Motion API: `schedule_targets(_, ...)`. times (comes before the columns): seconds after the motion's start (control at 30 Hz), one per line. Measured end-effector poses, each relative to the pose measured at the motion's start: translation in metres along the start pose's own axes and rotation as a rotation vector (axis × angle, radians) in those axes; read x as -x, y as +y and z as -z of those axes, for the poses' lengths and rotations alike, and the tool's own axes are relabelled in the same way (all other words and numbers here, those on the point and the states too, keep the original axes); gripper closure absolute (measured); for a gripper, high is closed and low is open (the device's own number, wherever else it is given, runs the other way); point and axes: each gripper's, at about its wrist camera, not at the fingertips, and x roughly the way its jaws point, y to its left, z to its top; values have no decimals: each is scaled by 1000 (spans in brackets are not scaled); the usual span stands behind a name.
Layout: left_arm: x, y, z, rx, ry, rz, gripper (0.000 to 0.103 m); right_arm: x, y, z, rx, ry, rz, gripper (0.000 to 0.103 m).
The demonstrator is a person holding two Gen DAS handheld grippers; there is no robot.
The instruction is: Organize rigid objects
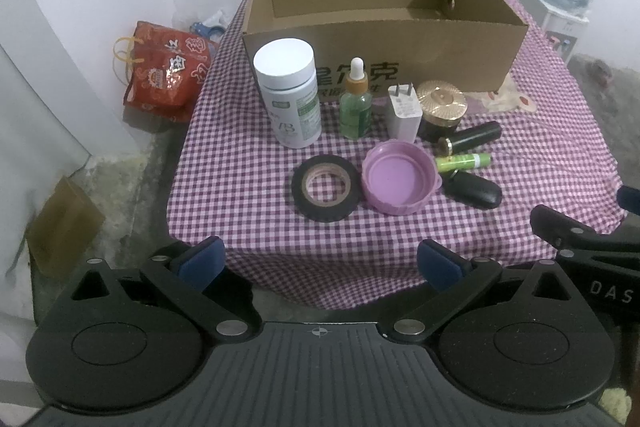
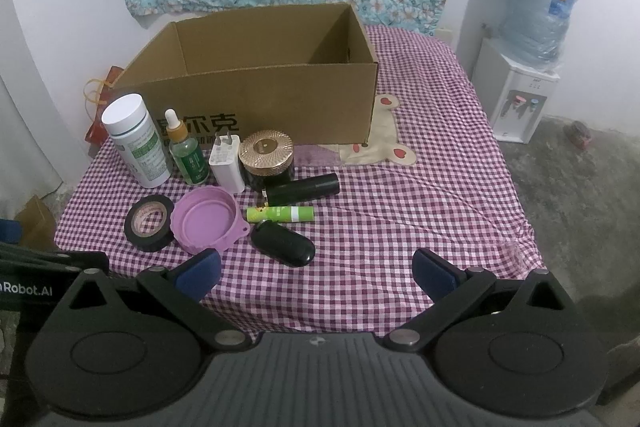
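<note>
One box (image 1: 384, 39) at table's (image 1: 248, 163) far edge, nine small items before it, left gripper (image 1: 320, 263) and right gripper (image 2: 316, 273) both spread, empty.

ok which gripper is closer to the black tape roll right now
Left. The left gripper sits open straight in front of the black tape roll, at the table edge. The right gripper is open too, but the roll lies off to its left.
</note>
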Motion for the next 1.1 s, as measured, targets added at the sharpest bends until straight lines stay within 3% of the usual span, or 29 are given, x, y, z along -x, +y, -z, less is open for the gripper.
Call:
schedule_targets(0.9, 1, -3, -1, -17, -8, -6, 0, -1, -4, -2, -20, -15, -10, 0)
schedule_targets(1.1, 2, -9, -11, -55, -61, -4, 0, -1, -20, -7, -67, -42, -10, 0)
